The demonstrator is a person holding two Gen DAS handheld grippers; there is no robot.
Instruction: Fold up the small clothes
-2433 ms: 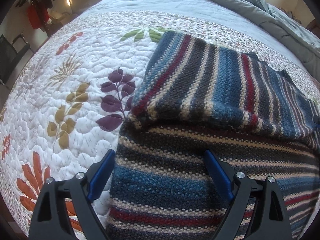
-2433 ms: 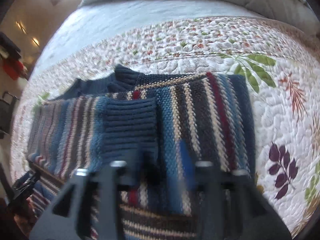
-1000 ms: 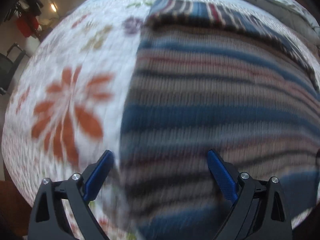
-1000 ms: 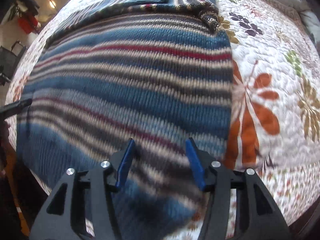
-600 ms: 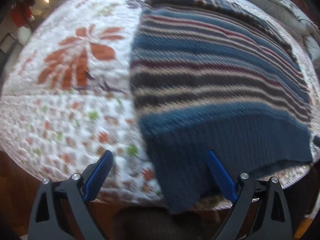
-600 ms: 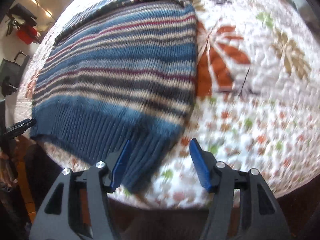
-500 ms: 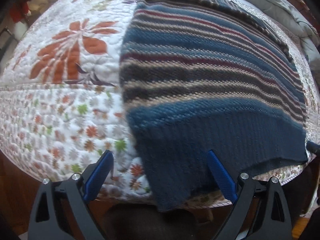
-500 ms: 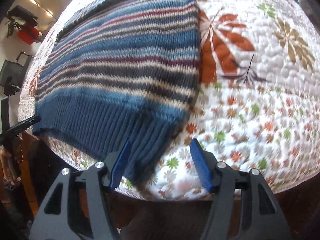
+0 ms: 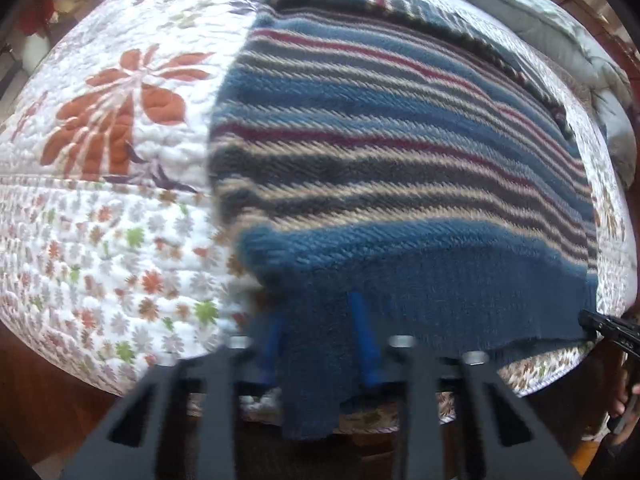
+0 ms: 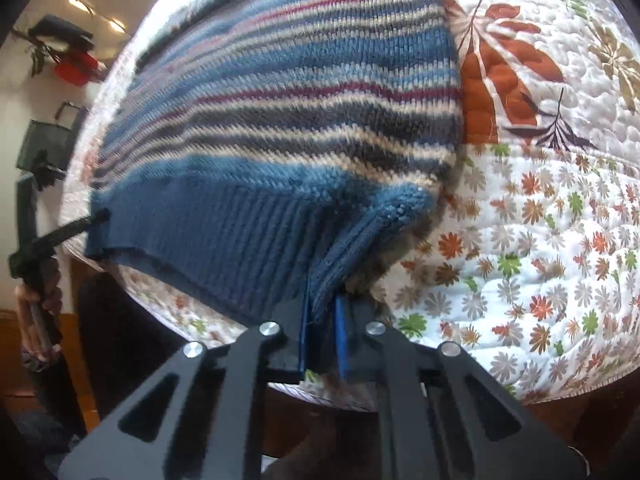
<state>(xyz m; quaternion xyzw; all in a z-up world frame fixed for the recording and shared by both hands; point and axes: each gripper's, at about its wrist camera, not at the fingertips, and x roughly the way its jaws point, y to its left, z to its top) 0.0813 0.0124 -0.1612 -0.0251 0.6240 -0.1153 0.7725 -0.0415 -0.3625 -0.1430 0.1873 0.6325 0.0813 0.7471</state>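
Observation:
A striped knit sweater in blue, grey, cream and red lies on the quilted bed, sleeves folded in at the far end. Its dark blue ribbed hem hangs over the near bed edge. My left gripper is closing around the hem's left corner, its blue pads on either side of the fabric, blurred. My right gripper is shut on the hem's right corner of the sweater, which bunches up between the pads. The left gripper also shows in the right wrist view at the far hem corner.
The floral quilt covers the bed, its edge running just in front of both grippers. A grey duvet is bunched at the far side. The right gripper tip shows at the right. Dark floor lies below.
Both grippers moved from the folded sleeves back to the hem at the near bed edge. Their jaws went from wide open to closed around the hem corners.

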